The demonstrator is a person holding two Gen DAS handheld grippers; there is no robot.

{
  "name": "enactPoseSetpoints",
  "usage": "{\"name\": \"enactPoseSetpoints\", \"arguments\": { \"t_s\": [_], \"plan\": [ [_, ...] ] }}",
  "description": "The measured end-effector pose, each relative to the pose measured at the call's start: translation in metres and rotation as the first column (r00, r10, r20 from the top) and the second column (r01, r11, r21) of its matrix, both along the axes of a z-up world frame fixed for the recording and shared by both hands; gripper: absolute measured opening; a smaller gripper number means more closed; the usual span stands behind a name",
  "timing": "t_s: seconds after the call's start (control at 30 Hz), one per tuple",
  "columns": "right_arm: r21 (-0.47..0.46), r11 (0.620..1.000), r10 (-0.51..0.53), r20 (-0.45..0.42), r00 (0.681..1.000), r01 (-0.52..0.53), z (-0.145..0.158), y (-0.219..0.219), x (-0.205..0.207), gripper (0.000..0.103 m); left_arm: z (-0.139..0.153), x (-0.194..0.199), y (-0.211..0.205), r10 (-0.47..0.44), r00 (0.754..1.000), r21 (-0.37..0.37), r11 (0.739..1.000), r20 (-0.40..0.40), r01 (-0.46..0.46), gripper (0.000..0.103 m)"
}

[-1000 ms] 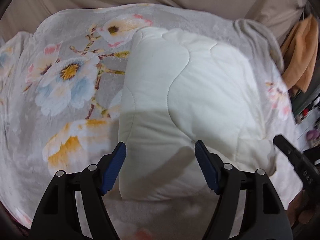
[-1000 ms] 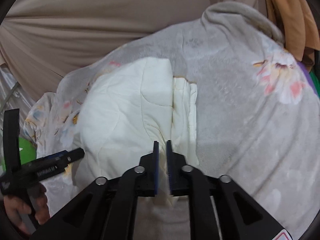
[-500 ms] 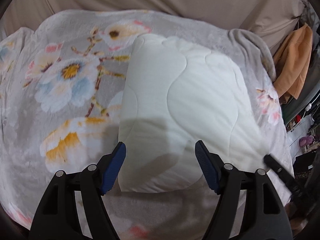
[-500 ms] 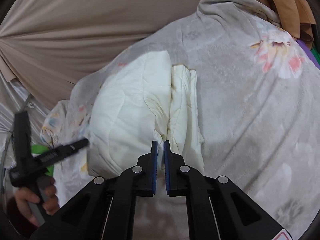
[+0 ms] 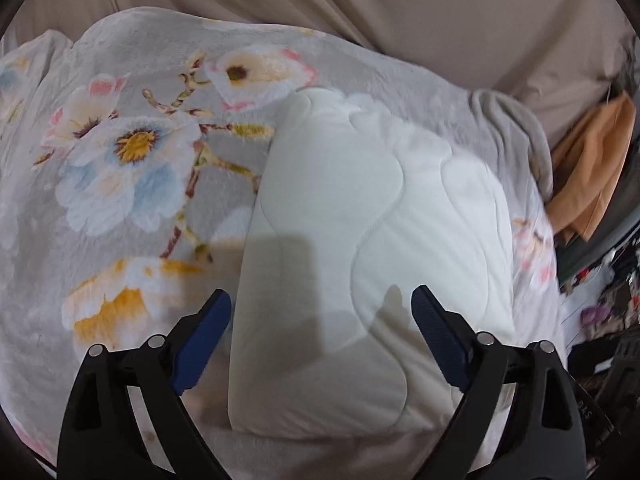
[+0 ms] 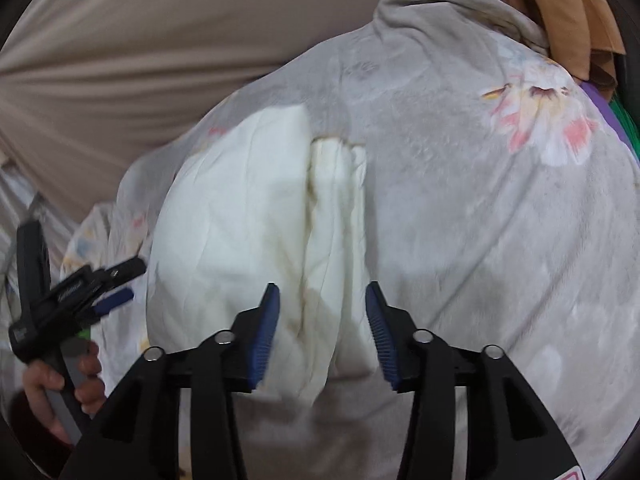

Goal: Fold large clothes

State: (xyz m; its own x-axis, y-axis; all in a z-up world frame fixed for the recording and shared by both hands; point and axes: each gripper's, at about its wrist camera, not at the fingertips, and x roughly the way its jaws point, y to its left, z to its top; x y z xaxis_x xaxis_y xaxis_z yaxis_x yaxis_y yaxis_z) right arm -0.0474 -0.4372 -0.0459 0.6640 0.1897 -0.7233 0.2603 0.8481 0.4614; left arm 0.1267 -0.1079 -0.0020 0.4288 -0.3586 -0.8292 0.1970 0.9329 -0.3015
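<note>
the white padded coat [image 5: 360,264] lies folded in a thick bundle on the flowery blanket [image 5: 132,160]. it is puffy, so it could spring open or slide apart now nothing holds it. the left gripper [image 5: 320,328] fingers are spreading wide, empty. the right gripper [image 6: 322,320] fingers are opening too, over the loose layered edge, not pinching it. an orange cloth [image 5: 592,168] hangs near, well aside. nothing blocks the way.

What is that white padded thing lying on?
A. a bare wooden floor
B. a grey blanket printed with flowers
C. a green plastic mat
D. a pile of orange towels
B: the folded white quilt rests on the grey flowered blanket, which spreads out around it.
</note>
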Motion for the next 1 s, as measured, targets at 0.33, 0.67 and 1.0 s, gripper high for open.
{"name": "enactPoseSetpoints", "arguments": {
  "t_s": [0.33,0.67,1.0],
  "plan": [
    [0.094,0.995,0.042,-0.152,0.987,-0.028,-0.059,-0.001,0.075,0.056,-0.046,0.033,-0.006,-0.02,0.993,-0.099,0.995,-0.121,0.008,0.098],
    [0.139,0.987,0.097,-0.123,0.988,-0.079,-0.061,0.011,0.094,0.023,-0.042,0.038,-0.013,-0.026,0.997,-0.091,0.996,-0.078,0.019,0.078],
    [0.147,0.987,0.069,0.01,0.998,-0.069,0.001,0.02,0.028,0.018,0.033,-0.014,0.004,-0.165,0.985,-0.101,0.98,0.047,0.169,0.047]
  ]
}}
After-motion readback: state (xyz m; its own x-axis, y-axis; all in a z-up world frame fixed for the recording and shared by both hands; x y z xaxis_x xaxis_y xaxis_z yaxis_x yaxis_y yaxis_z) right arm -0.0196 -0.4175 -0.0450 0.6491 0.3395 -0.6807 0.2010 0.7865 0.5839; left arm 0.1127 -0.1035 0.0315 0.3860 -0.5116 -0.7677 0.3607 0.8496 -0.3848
